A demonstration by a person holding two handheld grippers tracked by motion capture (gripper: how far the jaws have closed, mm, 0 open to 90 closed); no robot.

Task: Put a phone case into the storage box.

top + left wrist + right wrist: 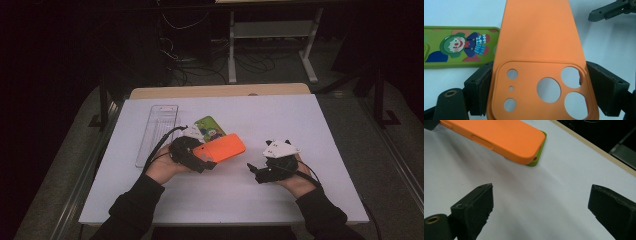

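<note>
An orange phone case (222, 147) with several camera cut-outs is held above the white table (280, 120). My left gripper (206, 160) is shut on its camera end; in the left gripper view the case (537, 50) sits between both pads (602, 87). A green phone case (210, 127) printed with a clown lies flat on the table just behind it (461, 46). My right gripper (252, 171) rests to the right of the orange case, jaws wide apart with nothing between them (540, 205). In the right gripper view the orange case (499, 136) hangs ahead, with the green case's edge (539, 157) peeking out under it.
A clear plastic tray (157, 132) lies at the table's back left. The table's wooden far edge (220, 91) runs behind, with dark floor, cables and a white frame (272, 35) beyond. Bare white table spreads in front and to the right of both grippers.
</note>
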